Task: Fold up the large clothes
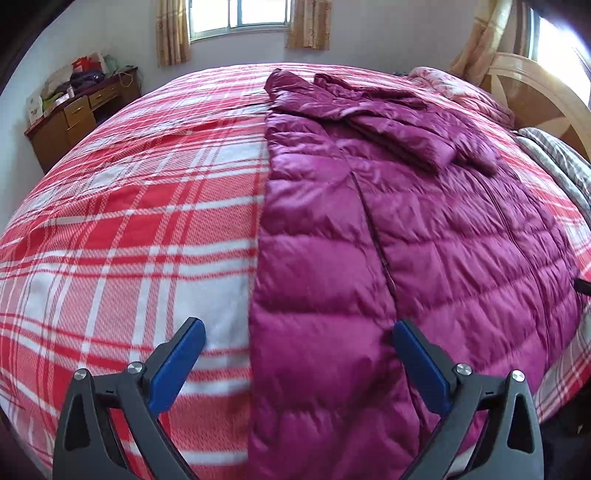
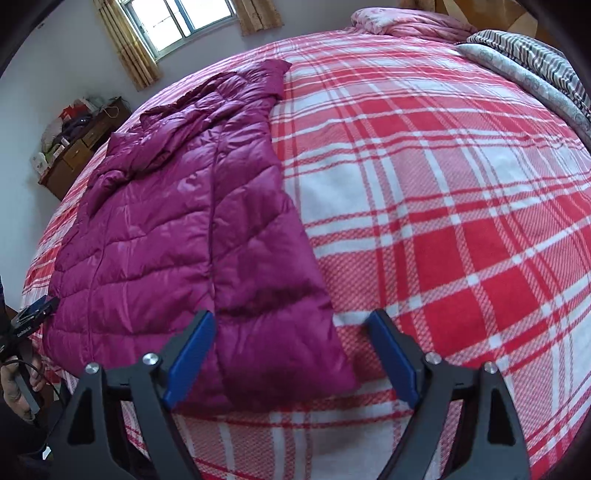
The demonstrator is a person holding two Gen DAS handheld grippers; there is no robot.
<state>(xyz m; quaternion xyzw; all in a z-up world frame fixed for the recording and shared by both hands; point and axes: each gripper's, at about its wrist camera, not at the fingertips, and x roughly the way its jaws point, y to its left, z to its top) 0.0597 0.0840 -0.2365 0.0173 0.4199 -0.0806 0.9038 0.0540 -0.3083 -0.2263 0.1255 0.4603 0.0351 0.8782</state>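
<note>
A long magenta quilted down coat [image 1: 388, 221] lies flat on a red-and-white plaid bed cover [image 1: 129, 221], sides folded inward, a sleeve folded across its upper part. My left gripper [image 1: 299, 332] is open above the coat's near left hem, empty. In the right wrist view the coat [image 2: 192, 206] lies at left on the bed cover [image 2: 443, 184]. My right gripper [image 2: 291, 325] is open over the coat's near right corner, empty.
A wooden desk [image 1: 74, 114] with clutter stands by the far wall under a curtained window [image 1: 240, 18]. Pillows and folded bedding [image 2: 517, 62] lie at the headboard [image 1: 535, 96]. The other hand-held gripper [image 2: 29, 321] shows at the left edge.
</note>
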